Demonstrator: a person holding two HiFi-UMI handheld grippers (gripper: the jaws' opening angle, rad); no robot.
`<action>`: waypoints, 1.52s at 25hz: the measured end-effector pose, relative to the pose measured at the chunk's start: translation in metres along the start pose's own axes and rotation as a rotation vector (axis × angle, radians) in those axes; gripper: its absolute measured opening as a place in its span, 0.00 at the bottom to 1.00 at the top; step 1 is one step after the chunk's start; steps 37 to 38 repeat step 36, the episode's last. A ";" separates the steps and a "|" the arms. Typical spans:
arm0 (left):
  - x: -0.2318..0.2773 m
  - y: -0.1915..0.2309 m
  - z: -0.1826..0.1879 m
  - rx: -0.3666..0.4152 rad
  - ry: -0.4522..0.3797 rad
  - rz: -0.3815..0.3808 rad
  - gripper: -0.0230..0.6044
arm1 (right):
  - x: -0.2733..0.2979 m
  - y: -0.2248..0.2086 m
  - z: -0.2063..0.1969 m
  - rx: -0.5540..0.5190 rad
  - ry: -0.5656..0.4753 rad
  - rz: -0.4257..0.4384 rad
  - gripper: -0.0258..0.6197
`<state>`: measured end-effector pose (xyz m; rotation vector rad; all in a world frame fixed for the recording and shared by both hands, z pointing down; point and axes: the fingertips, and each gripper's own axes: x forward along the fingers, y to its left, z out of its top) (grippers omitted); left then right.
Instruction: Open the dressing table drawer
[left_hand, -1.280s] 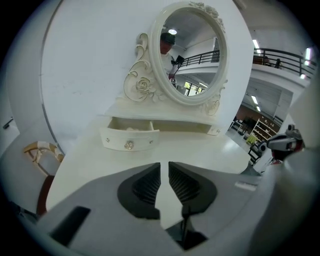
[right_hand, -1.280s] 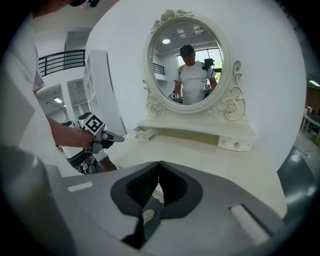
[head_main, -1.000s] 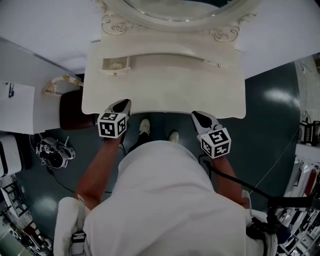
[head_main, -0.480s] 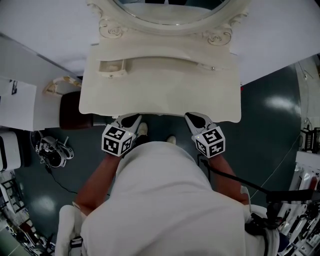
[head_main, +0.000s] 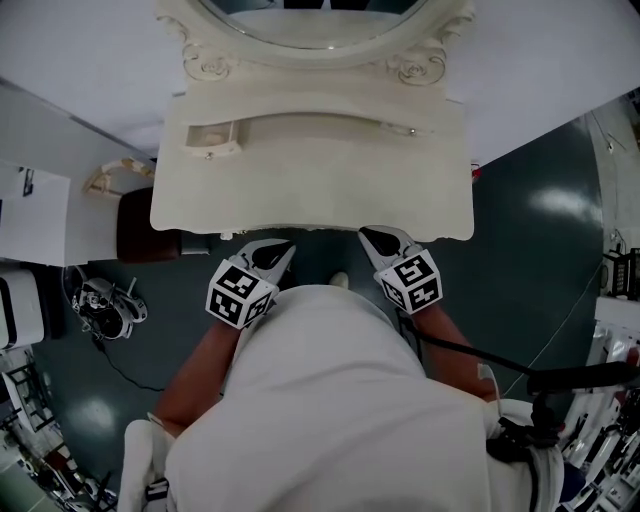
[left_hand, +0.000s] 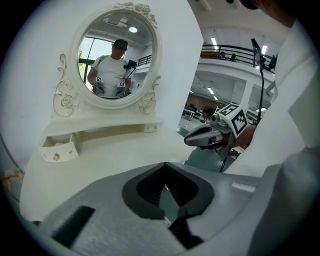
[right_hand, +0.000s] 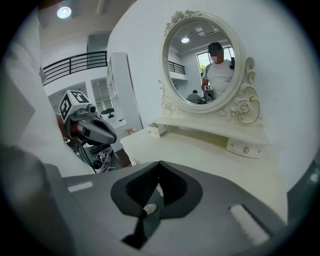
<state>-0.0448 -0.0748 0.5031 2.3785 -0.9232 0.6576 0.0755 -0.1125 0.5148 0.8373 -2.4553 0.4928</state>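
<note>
Where the person stands: at the front edge of the cream dressing table (head_main: 200, 205), with a white shirt filling the lower half of the head view.
Worktop: cream (head_main: 310, 190), with a curved front edge.
Mirror: an oval mirror (head_main: 310, 15) in a carved frame at the back. In both gripper views it reflects the person.
Shelf: a raised ledge (head_main: 320, 118) under the mirror, with a small drawer at each end.
Left-end drawer: this drawer (head_main: 212, 137) stands out a little from the ledge. Its inside shows from above and there is a knob on its front.
Right-end drawer: this drawer (head_main: 412, 130) sits flush under the ledge, and its knob can be seen.
Left tongs: tips together with nothing between them (head_main: 283, 250). They are just short of the front edge and angled toward the middle.
Right tongs: tips together and empty (head_main: 375, 238), near the same edge and well apart from both drawers.
Floor: dark green (head_main: 540, 210), with a dark stool (head_main: 140, 225) beside the table's left end.
</note>
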 end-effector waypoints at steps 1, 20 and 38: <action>0.001 -0.003 0.000 -0.002 -0.001 -0.004 0.04 | 0.000 0.000 -0.001 -0.001 -0.001 0.003 0.04; 0.017 -0.024 -0.003 0.003 0.023 -0.005 0.04 | -0.011 -0.004 -0.012 -0.018 -0.002 0.017 0.04; 0.035 -0.052 -0.002 0.000 0.075 -0.025 0.04 | -0.026 -0.014 -0.044 0.023 -0.001 0.026 0.04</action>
